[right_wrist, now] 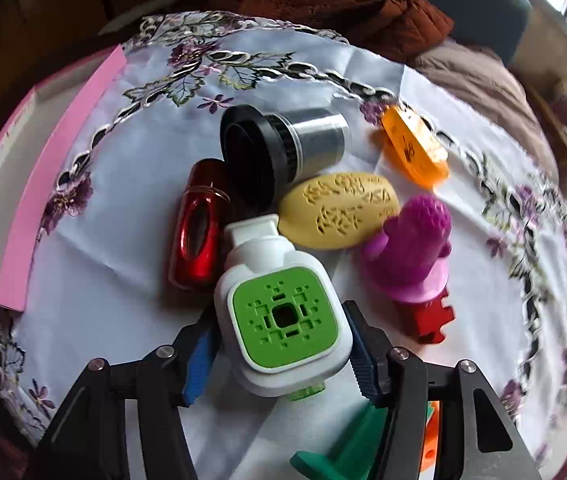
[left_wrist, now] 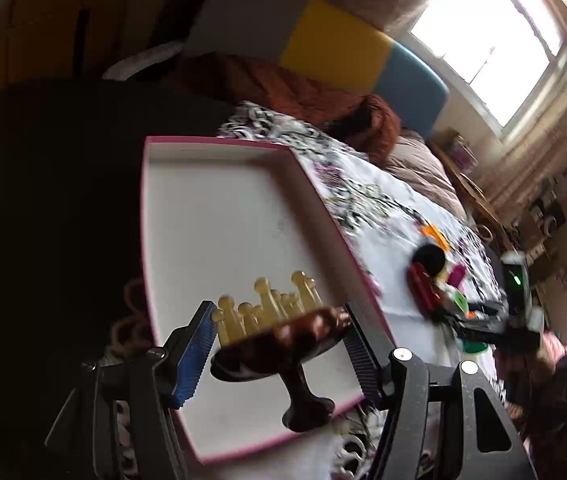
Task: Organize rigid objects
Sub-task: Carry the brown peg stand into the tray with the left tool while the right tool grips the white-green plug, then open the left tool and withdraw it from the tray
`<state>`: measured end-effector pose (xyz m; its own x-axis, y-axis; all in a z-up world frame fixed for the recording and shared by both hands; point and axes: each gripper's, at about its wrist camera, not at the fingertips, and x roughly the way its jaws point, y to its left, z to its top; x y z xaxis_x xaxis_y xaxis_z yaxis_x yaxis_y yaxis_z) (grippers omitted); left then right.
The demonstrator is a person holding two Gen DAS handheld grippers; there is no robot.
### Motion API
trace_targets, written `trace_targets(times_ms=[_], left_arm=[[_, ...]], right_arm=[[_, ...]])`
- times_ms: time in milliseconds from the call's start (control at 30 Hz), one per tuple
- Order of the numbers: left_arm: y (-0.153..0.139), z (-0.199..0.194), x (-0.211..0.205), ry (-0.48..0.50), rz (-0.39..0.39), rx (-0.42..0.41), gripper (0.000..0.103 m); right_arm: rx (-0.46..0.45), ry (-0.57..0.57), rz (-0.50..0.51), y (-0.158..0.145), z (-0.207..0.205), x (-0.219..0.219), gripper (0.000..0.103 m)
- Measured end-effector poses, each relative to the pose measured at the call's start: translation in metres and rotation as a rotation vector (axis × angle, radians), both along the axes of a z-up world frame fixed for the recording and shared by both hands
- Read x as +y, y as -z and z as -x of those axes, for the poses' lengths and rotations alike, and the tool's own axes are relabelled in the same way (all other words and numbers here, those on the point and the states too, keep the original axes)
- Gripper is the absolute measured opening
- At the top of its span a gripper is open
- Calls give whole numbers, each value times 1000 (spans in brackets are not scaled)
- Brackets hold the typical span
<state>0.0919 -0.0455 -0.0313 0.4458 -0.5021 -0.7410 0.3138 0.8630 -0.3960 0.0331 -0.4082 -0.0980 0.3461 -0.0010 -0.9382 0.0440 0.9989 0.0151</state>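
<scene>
Grippers: two, the left gripper point(left_wrist: 279, 336) and the right gripper point(right_wrist: 279, 348)
Trays: one pink-rimmed tray point(right_wrist: 15, 216)
Brown massagers with pale knobs: one brown massager point(left_wrist: 283, 344)
White devices with a green face: one white-and-green device point(right_wrist: 283, 316)
Red metallic cylinders: one red cylinder point(right_wrist: 199, 224)
Black-and-silver cylinders: one black-and-silver cylinder point(right_wrist: 287, 144)
Yellow ovals with cut-out pattern: one yellow oval point(right_wrist: 339, 210)
Orange pieces on the cloth: one orange piece point(right_wrist: 415, 146)
Purple knobbed pieces: one purple piece point(right_wrist: 411, 248)
Red notched blocks: one red block point(right_wrist: 427, 316)
Green flanged pieces: one green piece point(right_wrist: 343, 448)
Embroidered cloths: one embroidered cloth point(right_wrist: 123, 168)
</scene>
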Motion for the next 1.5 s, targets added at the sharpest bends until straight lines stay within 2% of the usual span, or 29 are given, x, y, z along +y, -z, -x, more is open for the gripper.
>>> trace_targets(times_ms=[100, 333, 567, 767, 800, 867, 1100, 1233, 1400, 1500], left_arm=[[1, -21, 3, -24, -37, 0, 64], [4, -76, -10, -34, -130, -21, 64], [22, -125, -24, -61, -274, -49, 64], [24, -144, -22, -113, -309, -61, 65], [22, -145, -19, -128, -311, -67, 71], [16, -145, -13, -144, -299, -78, 82], [-10, -119, 9, -175, -255, -127, 84], [-16, -80, 12, -146, -243, -130, 84], [-12, -25, 2, -109, -230, -139, 84], [-8, -1, -8, -86, -207, -115, 84]], right_arm=[[-4, 21, -42, 3, -4, -9, 57], [-24, 2, 9, -2, -3, 5, 57], [-38, -13, 36, -3, -2, 10, 57], [-40, -14, 33, -2, -2, 8, 57], [-39, -11, 29, -2, -1, 7, 57], [-35, -5, 17, -2, -2, 6, 57], [-39, 7, 12, -3, -4, 4, 57], [-41, 11, 9, -3, -4, 3, 57], [-48, 19, 11, -4, -4, 2, 61], [-53, 23, 19, -4, -5, 2, 66]])
